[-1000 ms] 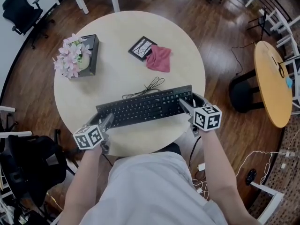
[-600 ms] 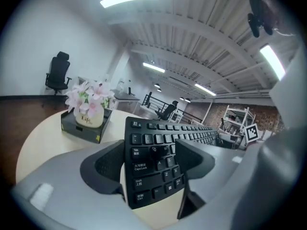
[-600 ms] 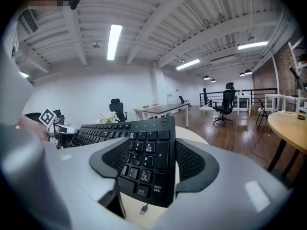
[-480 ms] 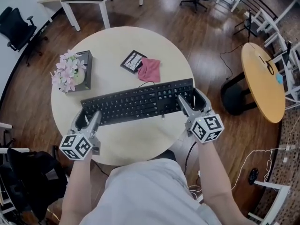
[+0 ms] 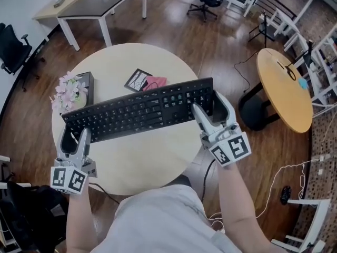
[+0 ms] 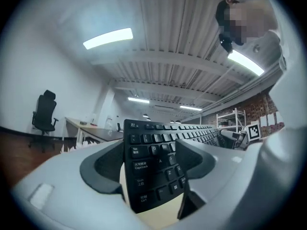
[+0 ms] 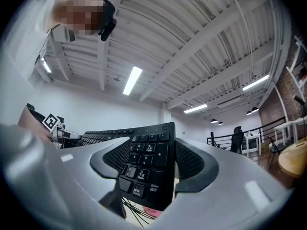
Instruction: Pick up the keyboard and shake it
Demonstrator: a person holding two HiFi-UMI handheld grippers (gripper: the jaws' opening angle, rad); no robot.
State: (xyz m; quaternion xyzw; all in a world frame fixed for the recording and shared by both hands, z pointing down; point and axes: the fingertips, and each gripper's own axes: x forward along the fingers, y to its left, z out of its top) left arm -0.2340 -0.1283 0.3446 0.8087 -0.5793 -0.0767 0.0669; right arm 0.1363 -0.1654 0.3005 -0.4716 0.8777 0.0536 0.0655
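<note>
Left gripper [image 5: 73, 139] and right gripper [image 5: 207, 104] jaws each clamp an end of the long black keyboard [image 5: 139, 112] above the round beige desk [image 5: 142, 162]; shake evenly, grips firm.

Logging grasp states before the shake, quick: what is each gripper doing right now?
Left gripper: closed on the keyboard, at its left end.
Right gripper: closed on the keyboard, at its number-pad end.

My head camera looks steeply down; cameras on my left gripper [image 5: 74, 136] and right gripper [image 5: 209, 106] face upward, close on the shared keyboard [image 5: 137, 112].
</note>
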